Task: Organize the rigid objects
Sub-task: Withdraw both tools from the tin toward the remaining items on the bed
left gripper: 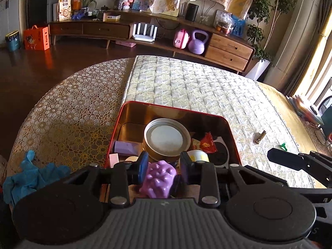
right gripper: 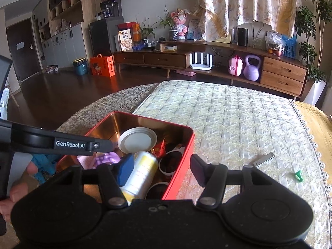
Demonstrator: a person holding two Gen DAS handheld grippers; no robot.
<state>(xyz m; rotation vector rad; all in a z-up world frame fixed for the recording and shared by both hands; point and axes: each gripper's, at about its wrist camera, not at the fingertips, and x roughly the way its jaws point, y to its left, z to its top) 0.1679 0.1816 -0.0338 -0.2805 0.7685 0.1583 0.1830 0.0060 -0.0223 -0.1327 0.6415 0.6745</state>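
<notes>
A red metal tin (left gripper: 172, 109) stands on the quilted mat and holds several things: a round can with a white lid (left gripper: 166, 139), a purple block (left gripper: 126, 148), a red wrapper (left gripper: 207, 144) and a white-and-yellow bottle (right gripper: 141, 172) lying on its side. My left gripper (left gripper: 164, 165) is over the tin's near end, jaws apart. A knobbly purple toy (left gripper: 158, 178) lies between and below them, with a gap on its right side. My right gripper (right gripper: 161, 170) stands wide open over the tin's near right wall (right gripper: 180, 166), one finger above the bottle, the other outside the tin.
A nail clipper (right gripper: 264, 159) and a small green piece (right gripper: 298, 175) lie on the mat (right gripper: 228, 124) right of the tin. Blue gloves (left gripper: 31, 176) are bunched at the left on the lace tablecloth (left gripper: 72, 103). A person's hand (right gripper: 18, 186) grips the left tool.
</notes>
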